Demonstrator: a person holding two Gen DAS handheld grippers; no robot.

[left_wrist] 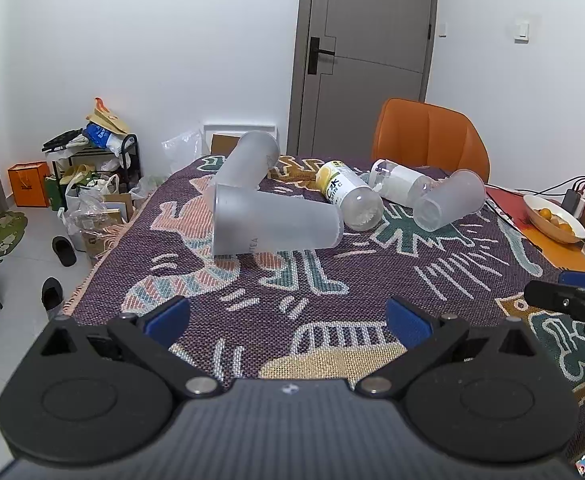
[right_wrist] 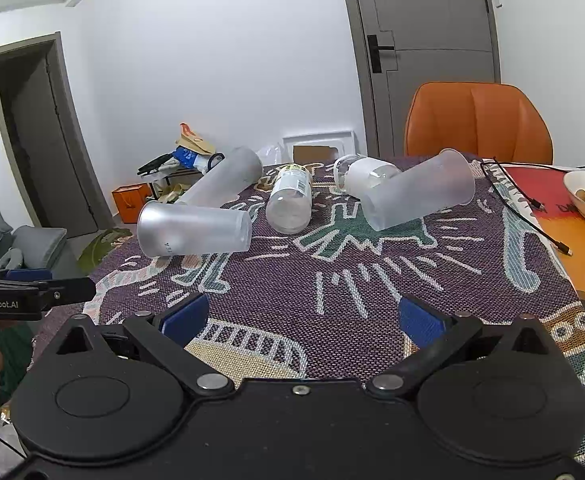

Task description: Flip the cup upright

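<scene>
Left hand-held gripper (left_wrist: 286, 322): jaws spread wide, nothing between the blue pads, hanging low over the patterned cloth (left_wrist: 372, 272) on the desk. Right hand-held gripper (right_wrist: 300, 320): same, wide and empty.

Nearest cup (left_wrist: 276, 220) lies on its side, middle of the left wrist view, up and slightly left of the left gripper. Long axis runs roughly left–right across the frame. I can't tell for sure which end is the mouth through the frosted plastic. A second frosted cup (left_wrist: 248, 158) lies behind it, angled away, apparently touching its left end.

In the right wrist view that near cup (right_wrist: 194, 230) sits in the left half, so I judge the left gripper better placed for it. The right one faces another frosted cup (right_wrist: 416, 190) at centre right, tilted, leaning on a white-labelled bottle (right_wrist: 366, 174). A yellow-labelled bottle (right_wrist: 290, 196) lies between the groups.

Open cloth between the grippers and the cups: clear approach. The cloth's left edge (left_wrist: 104, 256) runs near the near cup, so rolling it leftward risks a drop. A cable (right_wrist: 524, 216) and fruit bowl (right_wrist: 572, 184) lie at the right, well apart.
</scene>
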